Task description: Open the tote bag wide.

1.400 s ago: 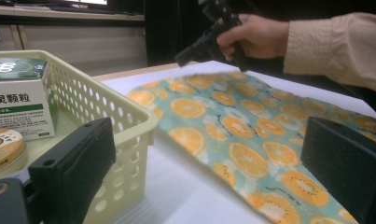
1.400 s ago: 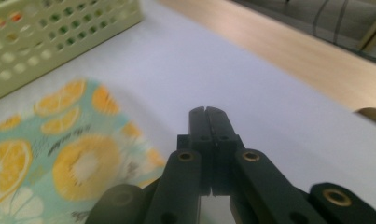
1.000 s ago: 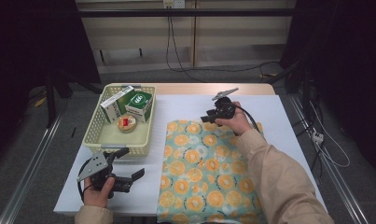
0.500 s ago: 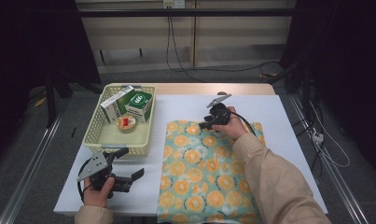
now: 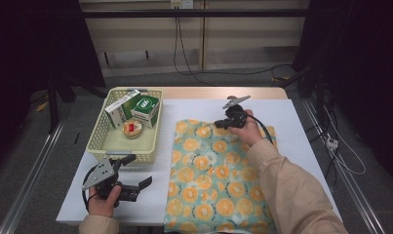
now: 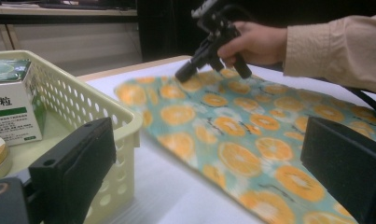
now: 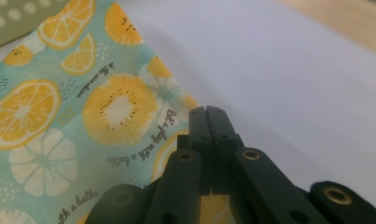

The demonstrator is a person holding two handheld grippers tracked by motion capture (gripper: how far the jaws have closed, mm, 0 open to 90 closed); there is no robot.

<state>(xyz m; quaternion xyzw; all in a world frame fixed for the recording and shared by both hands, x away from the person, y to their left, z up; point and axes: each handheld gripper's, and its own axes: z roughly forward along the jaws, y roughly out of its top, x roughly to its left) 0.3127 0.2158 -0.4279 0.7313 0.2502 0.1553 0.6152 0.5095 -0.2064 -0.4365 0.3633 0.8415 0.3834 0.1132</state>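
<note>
Orange-print cloth (image 5: 218,180) beside basket (image 5: 97,145), right tool (image 5: 218,125) clenched at its far edge, left tool (image 5: 138,171) released.

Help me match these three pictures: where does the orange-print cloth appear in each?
High view: the orange-print cloth lies centre-right on the white table, running to the near edge.
Left gripper view: it spreads across the middle and right, beyond the basket.
Right gripper view: it covers the left half, its far edge by the shut jaws.
Shared landmark: the right gripper at the cloth's far edge.
</note>
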